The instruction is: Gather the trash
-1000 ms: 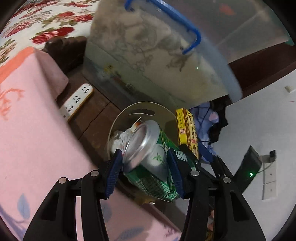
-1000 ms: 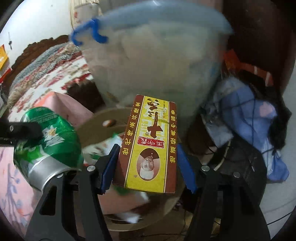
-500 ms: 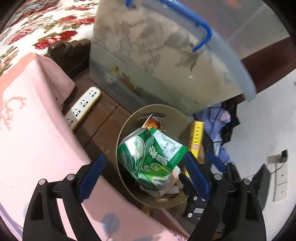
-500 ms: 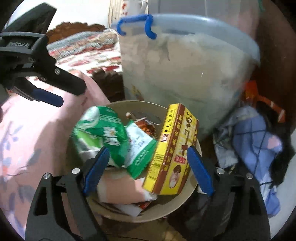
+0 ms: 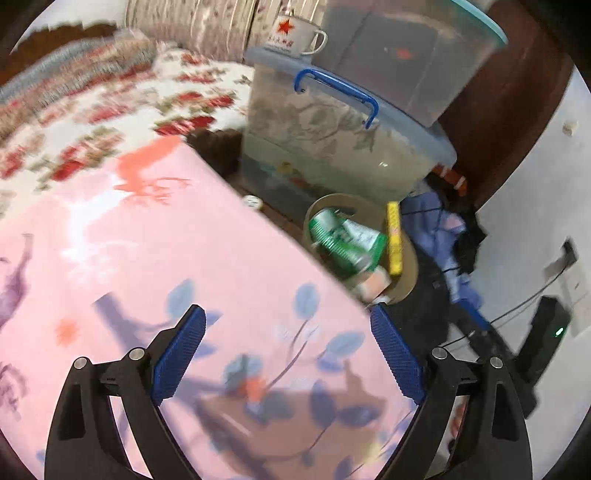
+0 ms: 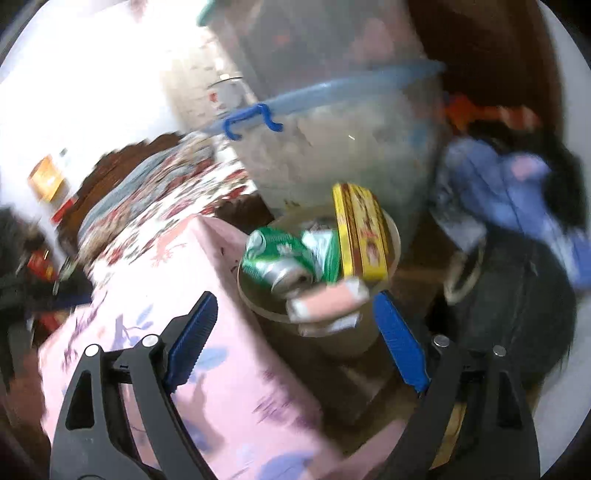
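Note:
A round tan trash bin point(image 5: 332, 199) stands on the floor beside the bed. In it lie a crushed green can point(image 5: 334, 240), a yellow box point(image 5: 393, 240) on edge, and a pink pack. My left gripper point(image 5: 286, 317) hovers over the pink bedcover point(image 5: 184, 240), back from the bin; its jaws are opening with nothing between them. In the right wrist view the bin point(image 6: 258, 306) holds the green can point(image 6: 277, 258), the yellow box point(image 6: 364, 236) and the pink pack point(image 6: 328, 301). My right gripper point(image 6: 295, 301) stands open above and short of the bin, holding nothing.
A clear storage box point(image 5: 332, 147) with a blue handle sits behind the bin, a second box and a white mug point(image 5: 295, 35) stacked on it. Blue clothes point(image 5: 439, 236) lie right of the bin. A black device point(image 5: 546, 339) with a green light stands by the wall.
Both grippers opened and let go, the can and the yellow box dropping into the bin. Both have since pulled back and up, the left one now over the pink bedcover.

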The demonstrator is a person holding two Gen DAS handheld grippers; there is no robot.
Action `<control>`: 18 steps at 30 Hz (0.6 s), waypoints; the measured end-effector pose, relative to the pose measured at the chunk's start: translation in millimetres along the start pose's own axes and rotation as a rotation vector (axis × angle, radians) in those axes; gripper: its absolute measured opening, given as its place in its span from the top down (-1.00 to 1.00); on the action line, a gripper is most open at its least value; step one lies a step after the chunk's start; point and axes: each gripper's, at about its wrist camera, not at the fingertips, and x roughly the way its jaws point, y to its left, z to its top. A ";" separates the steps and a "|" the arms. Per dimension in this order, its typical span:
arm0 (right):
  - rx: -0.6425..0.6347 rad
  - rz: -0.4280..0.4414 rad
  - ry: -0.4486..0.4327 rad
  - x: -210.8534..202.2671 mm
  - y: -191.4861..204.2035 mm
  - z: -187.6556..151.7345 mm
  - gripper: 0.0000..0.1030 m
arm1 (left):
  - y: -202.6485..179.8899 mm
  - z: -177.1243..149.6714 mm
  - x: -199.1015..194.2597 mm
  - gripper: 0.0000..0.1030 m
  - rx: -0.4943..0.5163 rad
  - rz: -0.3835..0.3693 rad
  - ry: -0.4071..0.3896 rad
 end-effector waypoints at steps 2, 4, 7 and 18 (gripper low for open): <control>0.063 -0.018 0.001 -9.6 14.8 -19.8 -0.70 | -6.9 -21.1 -18.9 -0.69 0.046 0.027 -0.036; 0.096 -0.018 0.016 -17.5 33.6 -38.4 -0.78 | -11.5 -38.0 -37.3 -0.71 0.093 0.061 -0.081; 0.111 -0.019 0.020 -30.1 57.0 -58.3 -0.82 | -11.9 -62.0 -66.2 -0.82 0.141 0.104 -0.152; 0.093 -0.014 -0.023 -73.3 122.5 -91.1 -0.90 | 25.0 -121.0 -138.5 -0.83 0.144 0.149 -0.258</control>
